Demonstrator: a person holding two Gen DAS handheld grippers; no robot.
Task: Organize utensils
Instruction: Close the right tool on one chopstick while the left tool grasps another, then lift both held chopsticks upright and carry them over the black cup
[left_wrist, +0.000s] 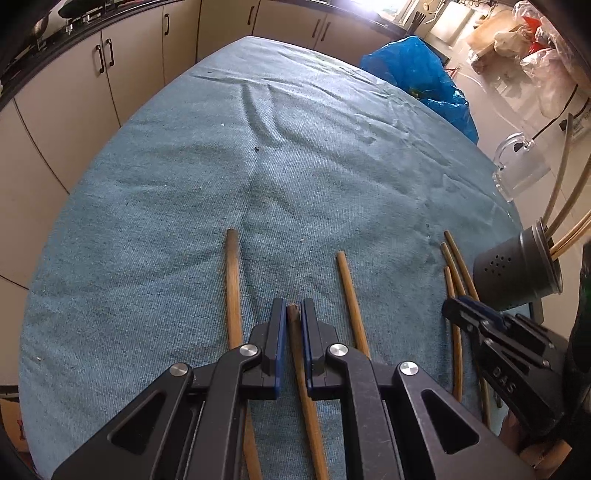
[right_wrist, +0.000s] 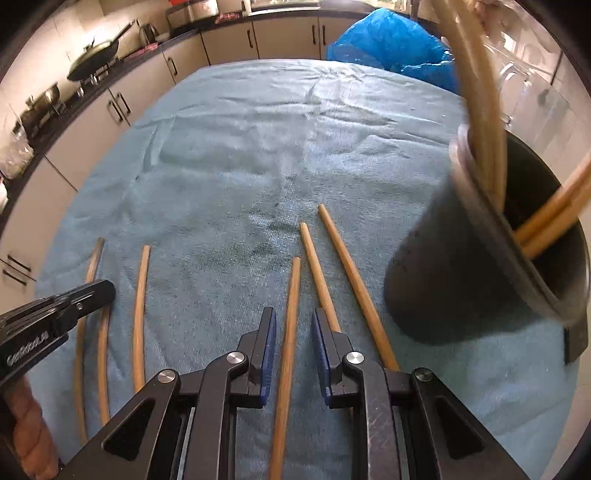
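My left gripper (left_wrist: 293, 314) clenched on chopstick (left_wrist: 300, 354) near its end, on blue cloth (left_wrist: 184, 184). Light, stiff, slippery; grip mid-shaft. Right gripper (right_wrist: 293, 328) unclenched, straddling chopstick (right_wrist: 290, 314). Holder (right_wrist: 461, 266) rightmost.

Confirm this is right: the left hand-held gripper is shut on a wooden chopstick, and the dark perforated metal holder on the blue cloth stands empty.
Not quite. The dark perforated metal holder is not empty: several wooden chopsticks stand in it, as the right wrist view shows. The rest holds: the left hand-held gripper is shut on a wooden chopstick over the blue cloth.
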